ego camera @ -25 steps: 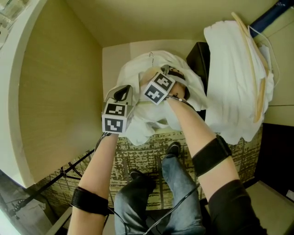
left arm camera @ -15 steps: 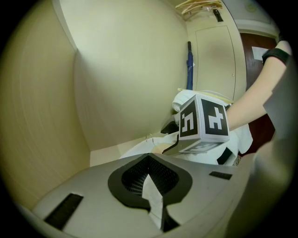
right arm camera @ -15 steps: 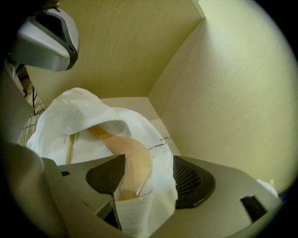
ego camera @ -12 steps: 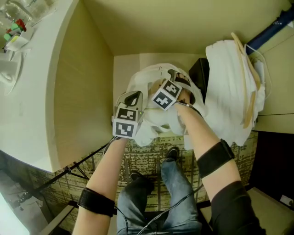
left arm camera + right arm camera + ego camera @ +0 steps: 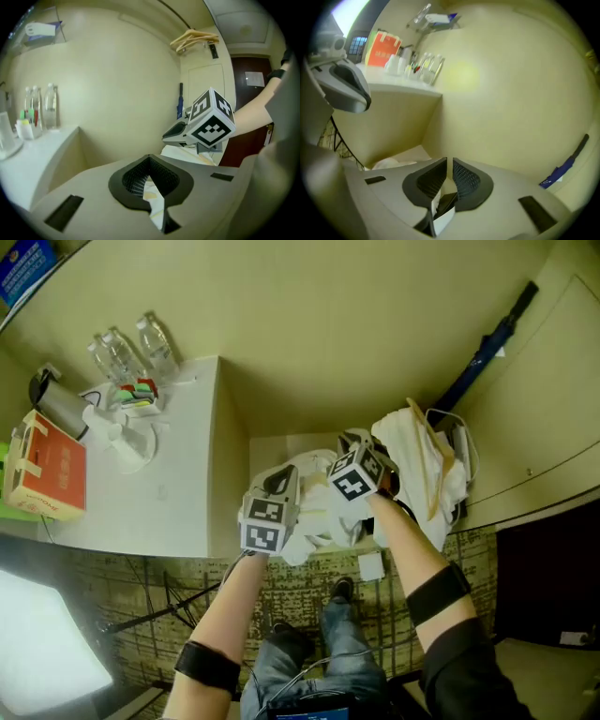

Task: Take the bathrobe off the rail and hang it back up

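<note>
Pinching bathrobe (image 5: pixel 311 521): left tongs (image 5: pixel 150 161) shut tight; right tongs (image 5: pixel 450 165) just closing onto it.

Even warm indoor light is seen throughout. A blown-out white patch (image 5: pixel 37 652) is seen at the head view's lower left, and a soft glare spot (image 5: pixel 461 75) on the wall (image 5: pixel 520 93) in the right gripper view. Both gripper views are bent by fisheye and vignetted dark at the corners, and the left gripper (image 5: pixel 149 161) body is rendered soft.

Three clear plastic water bottles (image 5: pixel 127 352) and an orange cardboard box (image 5: pixel 47 470) stood on a white counter (image 5: pixel 178 484); a blue folded umbrella (image 5: pixel 487 348) leaned in the corner.
</note>
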### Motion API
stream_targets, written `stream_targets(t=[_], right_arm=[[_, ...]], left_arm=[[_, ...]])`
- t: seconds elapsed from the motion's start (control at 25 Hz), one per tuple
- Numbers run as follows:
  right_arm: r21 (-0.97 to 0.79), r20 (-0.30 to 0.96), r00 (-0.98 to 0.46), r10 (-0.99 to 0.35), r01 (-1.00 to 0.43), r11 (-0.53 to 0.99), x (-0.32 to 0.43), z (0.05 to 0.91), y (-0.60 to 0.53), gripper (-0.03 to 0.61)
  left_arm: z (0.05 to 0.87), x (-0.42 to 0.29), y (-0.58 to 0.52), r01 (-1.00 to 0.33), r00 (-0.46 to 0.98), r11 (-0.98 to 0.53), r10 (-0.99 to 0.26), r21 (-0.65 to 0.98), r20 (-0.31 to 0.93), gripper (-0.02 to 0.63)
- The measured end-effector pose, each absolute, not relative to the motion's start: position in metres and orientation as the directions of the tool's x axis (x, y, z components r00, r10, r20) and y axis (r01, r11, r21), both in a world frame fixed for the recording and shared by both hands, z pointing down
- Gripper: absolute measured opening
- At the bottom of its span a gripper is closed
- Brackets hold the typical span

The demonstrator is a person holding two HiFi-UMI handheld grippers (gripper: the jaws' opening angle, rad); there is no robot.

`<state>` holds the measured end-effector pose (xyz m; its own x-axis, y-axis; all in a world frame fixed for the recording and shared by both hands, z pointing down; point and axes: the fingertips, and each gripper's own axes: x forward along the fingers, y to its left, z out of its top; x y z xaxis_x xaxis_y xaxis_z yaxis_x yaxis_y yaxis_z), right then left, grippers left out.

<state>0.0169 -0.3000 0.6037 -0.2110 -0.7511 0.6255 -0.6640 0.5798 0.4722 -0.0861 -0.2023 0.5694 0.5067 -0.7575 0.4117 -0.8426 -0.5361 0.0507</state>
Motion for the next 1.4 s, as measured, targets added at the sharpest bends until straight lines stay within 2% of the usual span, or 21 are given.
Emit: stream_targets(t=[0.08,0.28,0.56,0.8,1.12,1.4], right_arm=[[0.457,0.566,-0.247,-0.787,-0.701,0.548,0.015,0.538,-0.285,0.043],[0.410,0.421,-0.303,-0.855,-0.778,0.477,0.019,0.404,-0.253,0.041],[0.268,0.249,-0.382,-0.890,-0.856,0.442,0.036,0.288,-0.208,0.041],[0.131,0.175,-0.404,-0.898,-0.894,0.428,0.068,0.270,-0.177,0.031],[0.064,0.191,-0.385,-0.903,-0.913,0.403,0.112,0.293,-0.175,0.031],[0.057,0.204,-0.384,-0.901,-0.914,0.402,0.121,0.303,-0.180,0.031]], left_arm=[[0.518,-0.084,-0.187,-0.829,0.524,-0.559,-0.763,0.020,0.380,0.001],[0.417,-0.091,-0.167,-0.823,0.530,-0.567,-0.794,-0.046,0.297,0.001],[0.325,-0.108,-0.151,-0.843,0.512,-0.534,-0.835,-0.069,0.202,0.001],[0.296,-0.126,-0.134,-0.860,0.491,-0.506,-0.856,-0.066,0.161,0.001],[0.300,-0.136,-0.128,-0.874,0.467,-0.480,-0.871,-0.068,0.150,0.000],[0.310,-0.123,-0.134,-0.873,0.475,-0.486,-0.867,-0.045,0.153,0.000]])
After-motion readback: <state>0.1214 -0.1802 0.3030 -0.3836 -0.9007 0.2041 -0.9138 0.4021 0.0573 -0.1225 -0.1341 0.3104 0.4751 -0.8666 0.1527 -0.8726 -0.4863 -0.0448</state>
